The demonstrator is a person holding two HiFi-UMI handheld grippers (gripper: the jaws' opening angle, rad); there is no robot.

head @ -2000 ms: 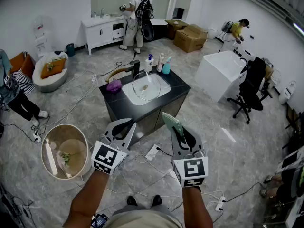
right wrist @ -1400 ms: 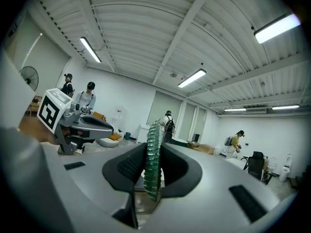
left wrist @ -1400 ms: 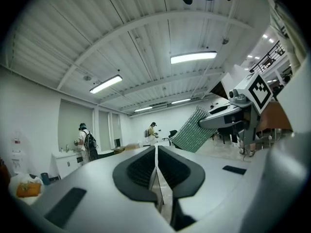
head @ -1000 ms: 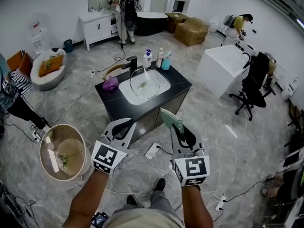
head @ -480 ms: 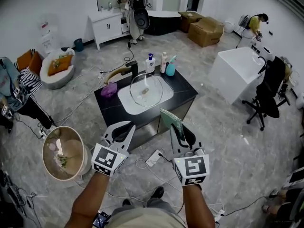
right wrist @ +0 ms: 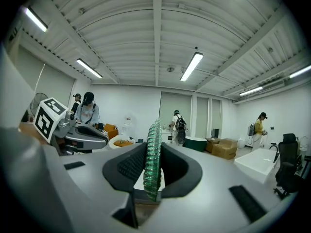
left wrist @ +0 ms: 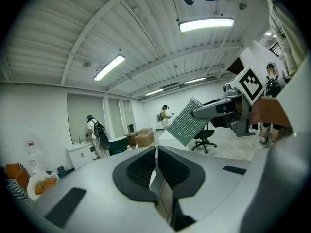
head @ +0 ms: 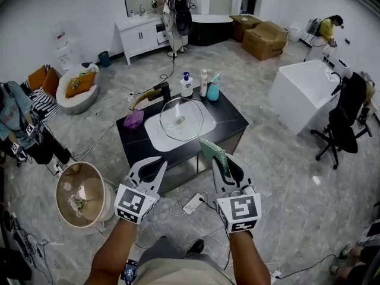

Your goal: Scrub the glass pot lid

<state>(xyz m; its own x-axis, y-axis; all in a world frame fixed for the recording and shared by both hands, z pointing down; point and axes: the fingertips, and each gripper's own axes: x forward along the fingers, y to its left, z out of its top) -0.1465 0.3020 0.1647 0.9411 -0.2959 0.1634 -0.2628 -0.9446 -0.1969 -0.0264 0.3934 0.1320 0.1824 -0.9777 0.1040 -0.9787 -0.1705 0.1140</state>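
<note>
person (head: 24, 136) cut off at left edge, speck under glass pot lid (head: 191, 113) unidentifiable, bottles (head: 203, 83) too small to read

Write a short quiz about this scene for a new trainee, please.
1. True or false: the right gripper is shut on the green scrub pad.
2. Where is the glass pot lid? A: in the sink. B: on the floor. C: on the office chair.
3. Fill in: the jaws of the left gripper are ____.
Key: 1 true; 2 A; 3 shut, nothing between them.

Bathroom-fixture showroom or test hall: freestanding sink island (head: 234, 123), bathtubs (head: 297, 94), boxes (head: 270, 39), floor cables (head: 107, 132).
</note>
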